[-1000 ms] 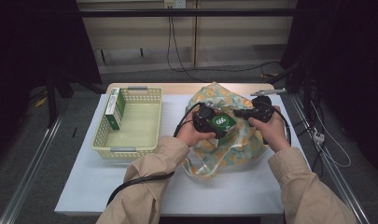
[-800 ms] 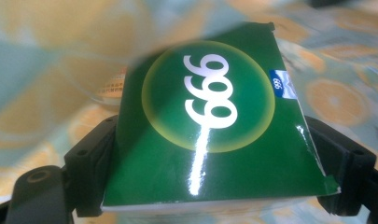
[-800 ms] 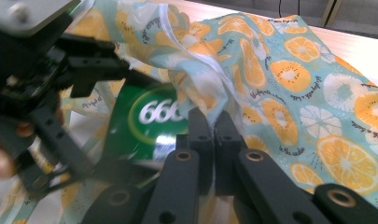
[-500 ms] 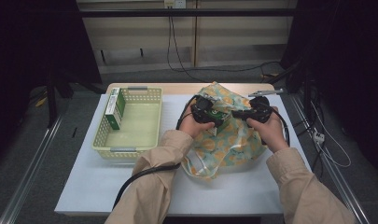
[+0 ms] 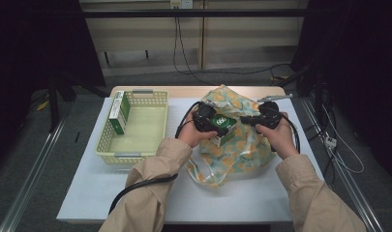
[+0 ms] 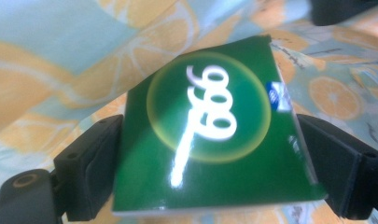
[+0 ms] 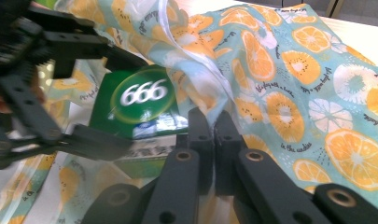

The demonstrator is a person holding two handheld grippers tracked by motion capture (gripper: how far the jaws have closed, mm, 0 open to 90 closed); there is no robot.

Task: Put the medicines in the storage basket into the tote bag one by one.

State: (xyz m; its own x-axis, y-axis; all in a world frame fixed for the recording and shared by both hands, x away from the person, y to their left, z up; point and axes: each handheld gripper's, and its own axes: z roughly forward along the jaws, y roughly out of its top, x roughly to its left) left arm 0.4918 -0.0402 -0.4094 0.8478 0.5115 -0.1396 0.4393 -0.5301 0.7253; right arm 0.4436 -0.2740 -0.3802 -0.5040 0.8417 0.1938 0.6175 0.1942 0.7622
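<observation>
- High view: our left gripper (image 5: 221,129) holds a green box (image 5: 224,130) just above the fruit-print bag (image 5: 242,145). One more box (image 5: 119,112) already stands in the yellow basket (image 5: 135,153), off to the left.
- Left gripper view: both jaws squeeze the green box (image 6: 210,135) tight between them.
- Right gripper view: our right gripper (image 7: 213,122) pinches the bag's edge (image 7: 196,56), jaws shut. We judge the box is coming out; the basket trip is left.

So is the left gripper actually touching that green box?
Touching. In the left gripper view, the left gripper has a black jaw pressed flat against each side of the green box, with no gap at either edge.
</observation>
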